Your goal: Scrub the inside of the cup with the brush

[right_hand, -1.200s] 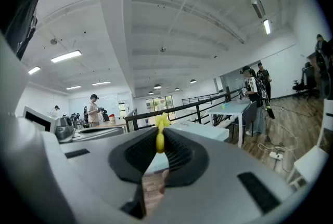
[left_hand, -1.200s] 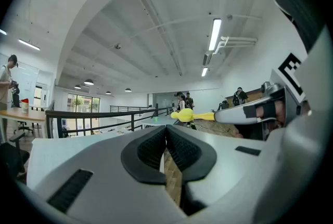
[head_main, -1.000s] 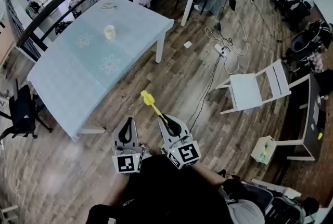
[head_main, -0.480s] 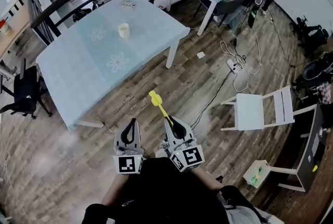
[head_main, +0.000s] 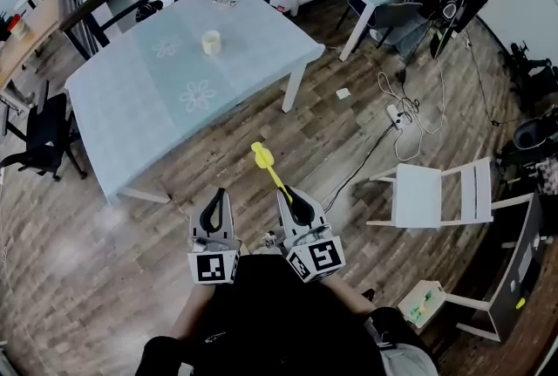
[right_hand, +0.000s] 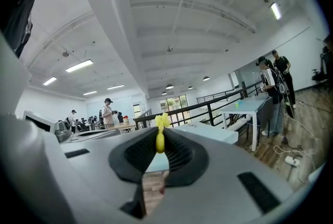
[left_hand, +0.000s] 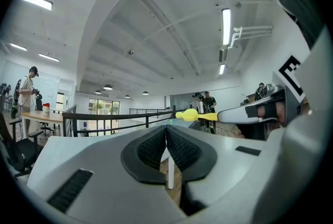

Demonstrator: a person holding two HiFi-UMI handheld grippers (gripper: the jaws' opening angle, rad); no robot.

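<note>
Standing back from the pale blue table [head_main: 131,104], a person holds both grippers out level over the wooden floor [head_main: 349,147]. The right gripper [head_main: 295,201] is closed on the rear end of a yellow brush [head_main: 270,169], whose thin handle runs forward from the jaws to a small tufted head at the far tip. The left gripper [head_main: 216,198], just beside it, has its jaws pressed fully together with nothing between them. The cup [head_main: 211,42], small, pale and upright, stands on the table well ahead of both grippers and a little to the left, far out of reach. It looks light and likely to slide or tip under scrubbing, so the empty left gripper would probably need to take it by the side wall or rim. The brush seems light with a fairly stiff handle; gripped this far back, its head may wobble.
</note>
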